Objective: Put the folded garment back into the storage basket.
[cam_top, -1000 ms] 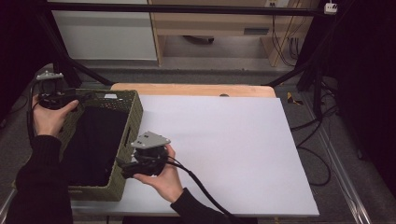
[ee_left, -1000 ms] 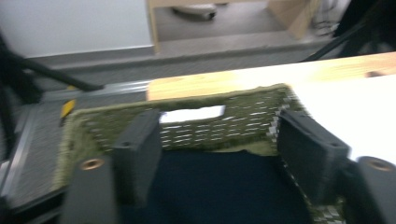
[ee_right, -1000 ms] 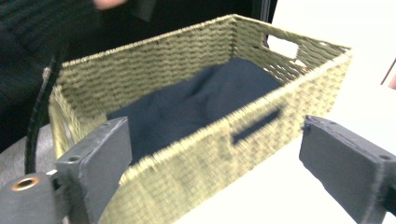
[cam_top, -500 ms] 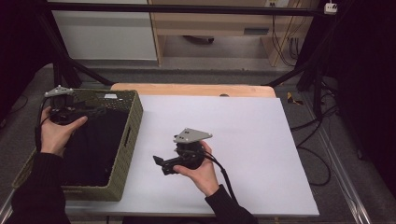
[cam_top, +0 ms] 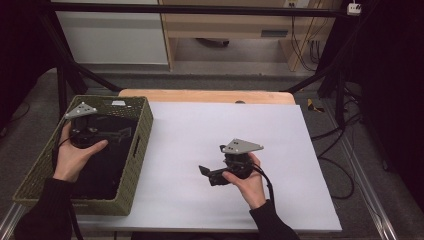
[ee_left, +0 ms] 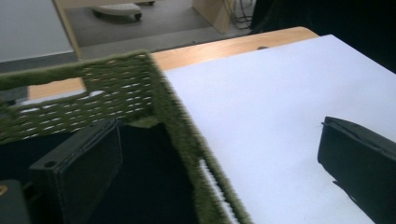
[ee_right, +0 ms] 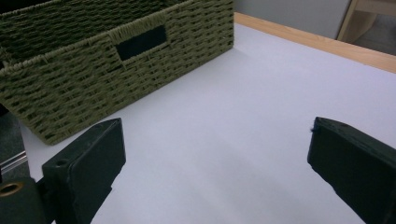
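A green woven basket [cam_top: 131,175] with a dark inside stands at the left of the white sheet [cam_top: 200,125]. My left gripper [cam_top: 121,133] hangs over the basket's inside in a hand, pointing right. Its jaws have just been opening and are wide open. In the left gripper view [ee_left: 219,168] the basket's wall [ee_left: 173,116] runs up between the jaws, with neither pad touching it. My right gripper [cam_top: 206,174] is held over the sheet's middle, pointing left at the basket. In the right gripper view [ee_right: 219,154] the jaws are wide open with only bare sheet between them, and the basket [ee_right: 116,60] lies ahead.
A wooden table edge [cam_top: 200,94] shows beyond the sheet. Black frame posts [cam_top: 61,85] rise at the back left and cables [cam_top: 340,150] trail off the right side. The sheet has free room to the right and front.
The left gripper has moved from the basket's far-left corner to over its inside. The right gripper has drawn away from the basket's side, rightward to the middle of the sheet.
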`<state>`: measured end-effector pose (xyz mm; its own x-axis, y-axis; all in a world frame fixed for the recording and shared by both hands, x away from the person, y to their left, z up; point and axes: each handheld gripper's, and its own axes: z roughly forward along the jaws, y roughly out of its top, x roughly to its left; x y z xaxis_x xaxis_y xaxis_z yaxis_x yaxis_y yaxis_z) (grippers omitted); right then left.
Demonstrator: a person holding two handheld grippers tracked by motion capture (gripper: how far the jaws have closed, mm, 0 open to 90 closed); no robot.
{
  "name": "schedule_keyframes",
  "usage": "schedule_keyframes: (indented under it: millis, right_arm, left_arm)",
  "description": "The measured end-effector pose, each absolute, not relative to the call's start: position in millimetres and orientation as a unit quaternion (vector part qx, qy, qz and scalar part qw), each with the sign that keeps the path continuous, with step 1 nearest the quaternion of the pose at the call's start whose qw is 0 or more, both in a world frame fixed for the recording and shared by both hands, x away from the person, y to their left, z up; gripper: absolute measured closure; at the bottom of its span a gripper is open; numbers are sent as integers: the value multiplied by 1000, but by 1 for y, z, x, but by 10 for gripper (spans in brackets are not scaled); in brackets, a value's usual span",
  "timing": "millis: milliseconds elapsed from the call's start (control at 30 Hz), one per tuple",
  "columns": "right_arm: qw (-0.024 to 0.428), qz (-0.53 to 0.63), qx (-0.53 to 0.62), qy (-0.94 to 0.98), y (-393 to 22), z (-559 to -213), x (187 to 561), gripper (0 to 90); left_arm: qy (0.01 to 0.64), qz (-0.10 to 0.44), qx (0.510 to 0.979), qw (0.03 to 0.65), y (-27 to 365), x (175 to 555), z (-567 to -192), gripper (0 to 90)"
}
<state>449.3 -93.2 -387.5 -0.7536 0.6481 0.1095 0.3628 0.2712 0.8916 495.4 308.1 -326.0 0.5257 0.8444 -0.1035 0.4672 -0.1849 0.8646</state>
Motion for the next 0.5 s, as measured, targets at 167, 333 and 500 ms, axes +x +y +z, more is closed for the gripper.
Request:
schedule_keyframes:
  millis: [167, 333, 500]
  right_arm:
    - [143, 513, 330, 780, -114, -388, 449, 48]
    - [146, 515, 340, 773, -140, -389, 450, 51]
    - [149, 517, 342, 771, -162, -390, 449, 50]
  left_arm:
    - [419, 195, 749, 475, 289, 487, -326, 0]
    - [390, 186, 760, 487, 257, 475, -326, 0]
    - [371, 174, 764, 498, 229, 465, -331, 0]
